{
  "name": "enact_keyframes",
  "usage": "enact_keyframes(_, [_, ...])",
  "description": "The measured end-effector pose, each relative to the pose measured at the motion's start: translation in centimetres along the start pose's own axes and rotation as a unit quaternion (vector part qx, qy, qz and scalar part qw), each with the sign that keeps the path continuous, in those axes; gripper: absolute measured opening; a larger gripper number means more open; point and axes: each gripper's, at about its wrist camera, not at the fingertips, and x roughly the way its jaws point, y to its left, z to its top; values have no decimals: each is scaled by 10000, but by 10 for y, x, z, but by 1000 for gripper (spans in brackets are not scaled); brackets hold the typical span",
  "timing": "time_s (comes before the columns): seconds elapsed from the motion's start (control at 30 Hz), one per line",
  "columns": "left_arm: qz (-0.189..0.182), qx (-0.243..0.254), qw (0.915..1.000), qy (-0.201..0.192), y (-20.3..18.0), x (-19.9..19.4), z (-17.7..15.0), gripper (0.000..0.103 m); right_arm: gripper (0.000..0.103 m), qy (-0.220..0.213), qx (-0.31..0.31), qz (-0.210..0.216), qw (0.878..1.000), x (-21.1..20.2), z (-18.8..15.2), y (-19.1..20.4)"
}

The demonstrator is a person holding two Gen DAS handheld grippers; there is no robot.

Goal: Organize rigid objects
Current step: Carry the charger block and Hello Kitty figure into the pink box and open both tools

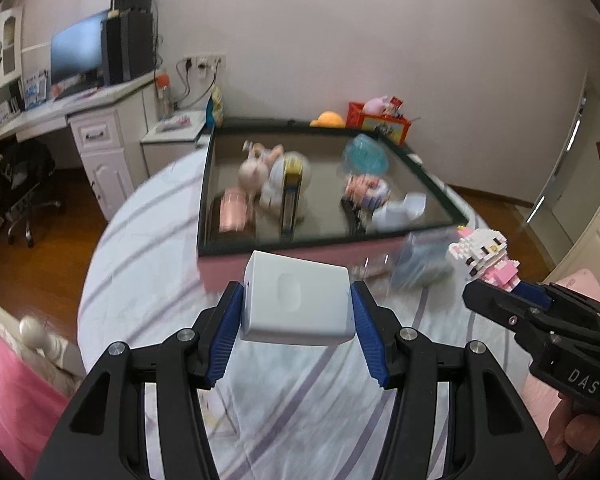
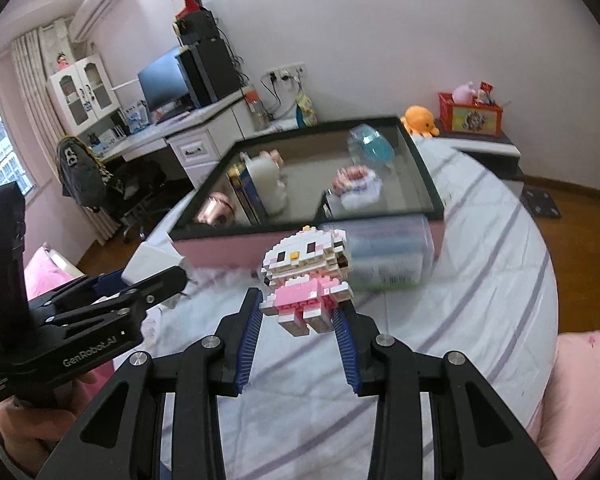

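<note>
Left gripper [image 1: 296,312]: matte black frame, two triangular cut-outs, four silver pivot screws, blue ribbed pads [image 1: 370,332]. White "GenRobot.AI" lettering on side, seen from right wrist cam. Right gripper [image 2: 300,312]: same black build w/ blue ribbed pads [image 2: 346,336], silver screws; white "DAS" marking on side near handle.

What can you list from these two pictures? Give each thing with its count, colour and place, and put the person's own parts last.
white box: one, white, held off the bed
brick cat figure: one, white and pink, held off the bed
storage bin: one, pink wall with dark rim, on the bed, toys inside
clear container: one, transparent, lying against the bin's near wall
bedsheet: one, white with purple stripes
octopus plush: one, orange, behind the bin
red crate: one, beside the plush
monitor: one, dark, on the desk
left gripper: black, blue pads, clamping the box
right gripper: black, blue pads, clamping the figure
</note>
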Motion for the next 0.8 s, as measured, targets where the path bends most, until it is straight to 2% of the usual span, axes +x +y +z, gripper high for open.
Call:
enact_keyframes(0.4, [-254, 59, 9989, -390, -17, 31, 76, 55, 37, -378, -209, -173, 9989, 18, 75, -30])
enact_keyframes(0.6, [-306, 67, 9990, -327, -27, 66, 104, 55, 37, -296, -261, -258, 9989, 48, 101, -51])
enact_keyframes(0.8, [-330, 163, 9992, -144, -40, 105, 117, 55, 37, -25, -283, -293, 9992, 83, 108, -69])
